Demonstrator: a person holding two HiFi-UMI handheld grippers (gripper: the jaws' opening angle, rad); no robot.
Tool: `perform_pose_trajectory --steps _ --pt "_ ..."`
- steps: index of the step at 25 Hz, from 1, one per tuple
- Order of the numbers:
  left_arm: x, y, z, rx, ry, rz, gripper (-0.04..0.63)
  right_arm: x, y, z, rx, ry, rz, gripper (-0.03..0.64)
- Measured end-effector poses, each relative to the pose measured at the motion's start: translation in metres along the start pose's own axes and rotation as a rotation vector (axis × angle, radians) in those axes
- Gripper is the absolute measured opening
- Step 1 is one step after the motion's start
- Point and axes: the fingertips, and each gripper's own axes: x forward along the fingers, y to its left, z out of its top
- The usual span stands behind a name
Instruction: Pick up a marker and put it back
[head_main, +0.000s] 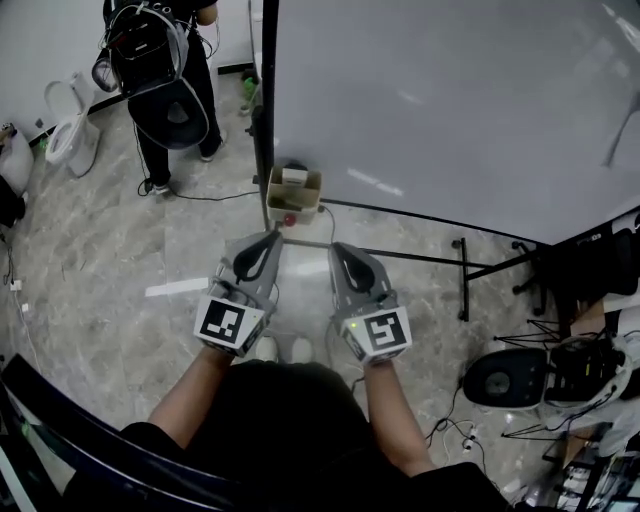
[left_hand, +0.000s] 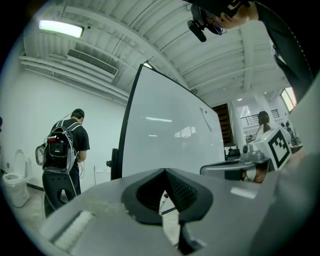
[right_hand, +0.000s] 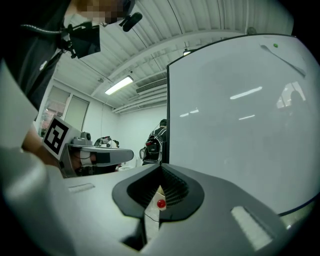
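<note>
Where the person stood: on a grey stone-patterned floor, facing the left end of the whiteboard.
Left gripper: jaws closed tip to tip, nothing between them; pointed toward the tan box, near it but not touching.
Right gripper: jaws fully closed, nothing gripped; just right of its partner and apart from it, also short of the tan box.
Marker: only a red end showed, at the near side of the tan box; in the right gripper view it appeared as a small red dot beyond the closed jaws, untouched by either tool.
Box contents: a white item sat at the far side of the tan box; its kind could not be told.
Box position: at the lower left corner of the whiteboard, open at the top.
Stand: dark legs ran along the floor under the whiteboard, to the right.
Other person: far left, back turned, wearing a backpack.
Toilet: white, far left, beside the wall.
Equipment: devices and cables on the floor, near right.
</note>
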Motion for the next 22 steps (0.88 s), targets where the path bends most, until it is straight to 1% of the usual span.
perform_pose_trajectory --steps 14,22 --pt "-0.008 0.005 0.007 0.008 -0.008 0.003 0.003 -0.003 0.004 0.02 0.018 -0.039 -0.012 0.009" --pt "-0.013 0.011 0.006 0.001 -0.004 0.003 0.003 0.001 0.009 0.025 0.023 -0.05 -0.013 0.009"
